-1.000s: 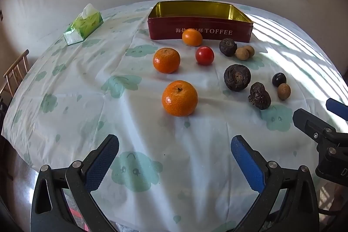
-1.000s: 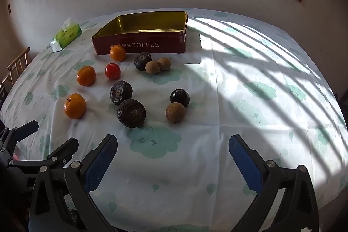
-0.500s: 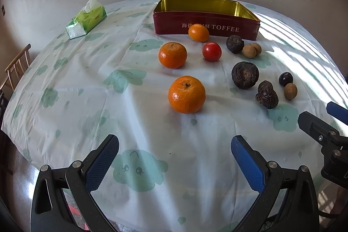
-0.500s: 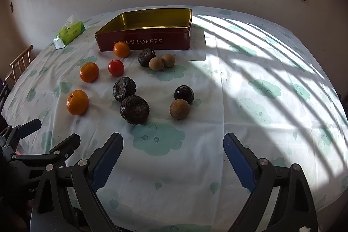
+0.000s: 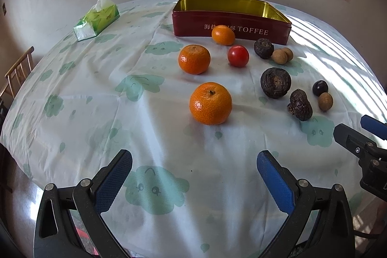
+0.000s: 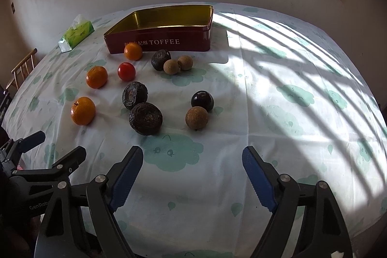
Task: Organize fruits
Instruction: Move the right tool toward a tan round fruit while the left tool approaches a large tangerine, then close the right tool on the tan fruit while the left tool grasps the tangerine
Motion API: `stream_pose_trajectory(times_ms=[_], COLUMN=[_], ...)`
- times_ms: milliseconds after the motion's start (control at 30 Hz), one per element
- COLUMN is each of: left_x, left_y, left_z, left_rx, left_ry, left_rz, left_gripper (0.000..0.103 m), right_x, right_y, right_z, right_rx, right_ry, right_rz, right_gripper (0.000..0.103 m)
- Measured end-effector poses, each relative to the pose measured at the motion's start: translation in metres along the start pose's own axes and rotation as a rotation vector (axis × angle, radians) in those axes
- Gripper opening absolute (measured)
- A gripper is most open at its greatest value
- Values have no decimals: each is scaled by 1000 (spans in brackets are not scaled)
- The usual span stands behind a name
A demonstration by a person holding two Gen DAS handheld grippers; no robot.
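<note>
Above the tablecloth, right hand-held gripper wide, jaws closing, empty; left hand-held gripper likewise wide, empty.

We hold our left gripper low and tilted downward, its blue-padded fingers spread wide with nothing between them. Our right gripper sits beside it at much the same downward tilt; its jaws are closing, though they stand well apart and nothing lies between its blue pads. Each gripper shows at the edge of the other's view, the two side by side and not touching
</note>
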State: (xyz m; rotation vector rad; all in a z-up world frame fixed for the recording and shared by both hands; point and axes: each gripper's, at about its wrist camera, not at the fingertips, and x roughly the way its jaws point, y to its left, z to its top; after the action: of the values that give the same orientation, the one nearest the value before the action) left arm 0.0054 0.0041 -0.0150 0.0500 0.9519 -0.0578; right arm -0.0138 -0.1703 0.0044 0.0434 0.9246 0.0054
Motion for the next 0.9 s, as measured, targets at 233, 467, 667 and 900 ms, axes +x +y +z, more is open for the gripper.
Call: stream_pose_trajectory(times_ms=[233,467,667,900], left_x=[-4,-4,-1,4], left_y=[0,-2,-5,-8], left_z=[0,0,0,0], left_rx=[4,23,40,44], left_ry=[-37,-38,-30,-15], left_rz=[-1,-7,-3,-4], left_gripper=[102,102,102,102], right_x=[5,13,19,25], right_y=[-6,-9,-9,-9], right_z=[1,4,4,5], right_rx=[16,13,8,4], right_ry=[13,34,45,55], right_rz=[1,12,15,17], right_gripper=[79,68,68,68])
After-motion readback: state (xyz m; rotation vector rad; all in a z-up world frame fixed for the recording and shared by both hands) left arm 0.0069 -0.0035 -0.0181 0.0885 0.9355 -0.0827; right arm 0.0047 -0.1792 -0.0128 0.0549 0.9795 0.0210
